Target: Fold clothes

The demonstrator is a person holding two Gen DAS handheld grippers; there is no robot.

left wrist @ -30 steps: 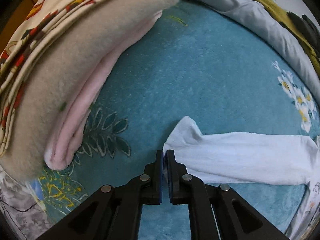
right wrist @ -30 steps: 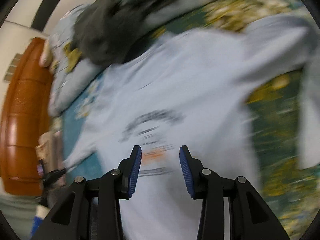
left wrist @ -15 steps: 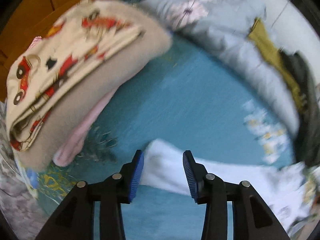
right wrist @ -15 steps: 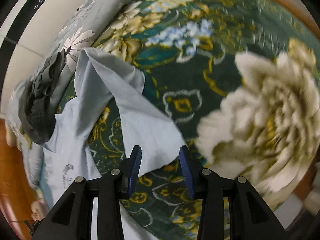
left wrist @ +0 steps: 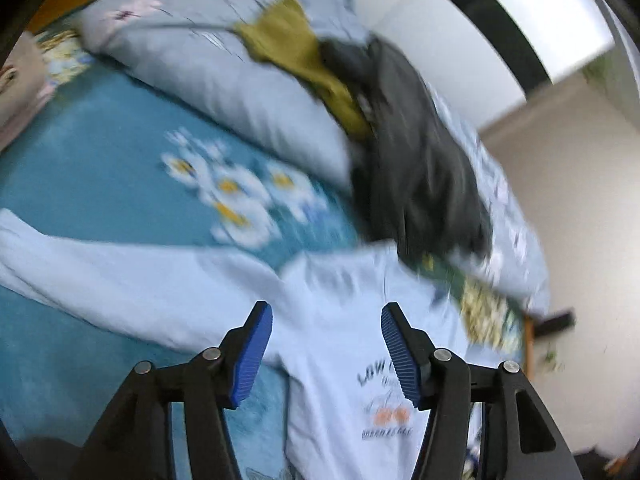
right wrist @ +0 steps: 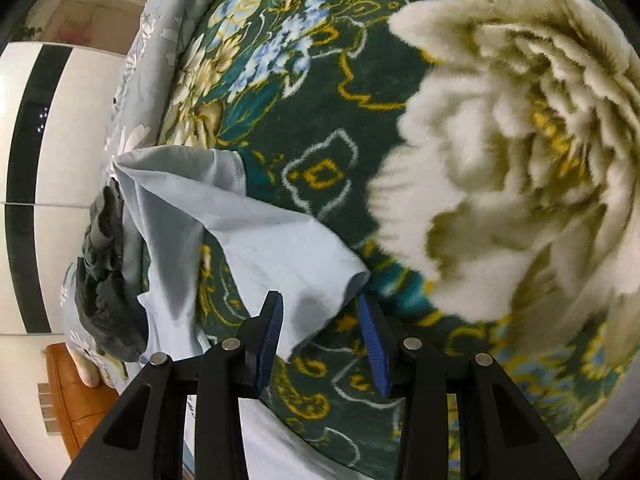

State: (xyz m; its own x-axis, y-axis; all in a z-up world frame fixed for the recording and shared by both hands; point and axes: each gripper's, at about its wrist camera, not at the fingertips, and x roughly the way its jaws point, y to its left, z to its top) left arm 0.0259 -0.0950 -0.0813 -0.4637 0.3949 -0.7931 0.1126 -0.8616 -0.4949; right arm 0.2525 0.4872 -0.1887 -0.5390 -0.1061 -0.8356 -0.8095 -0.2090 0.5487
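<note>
The light blue shirt lies spread out on the bed, not folded yet. The left claw is opening, empty. The right claw hangs loose around a sleeve.

The shirt is pale blue with dark lettering and an orange print, and its sleeve is the same pale blue. The blanket is teal with white, yellow-centred daisies, turning dark green with cream peonies, blue blossoms and yellow outlines. The quilt is grey-blue with flowers, under an olive garment and a dark grey one.
</note>
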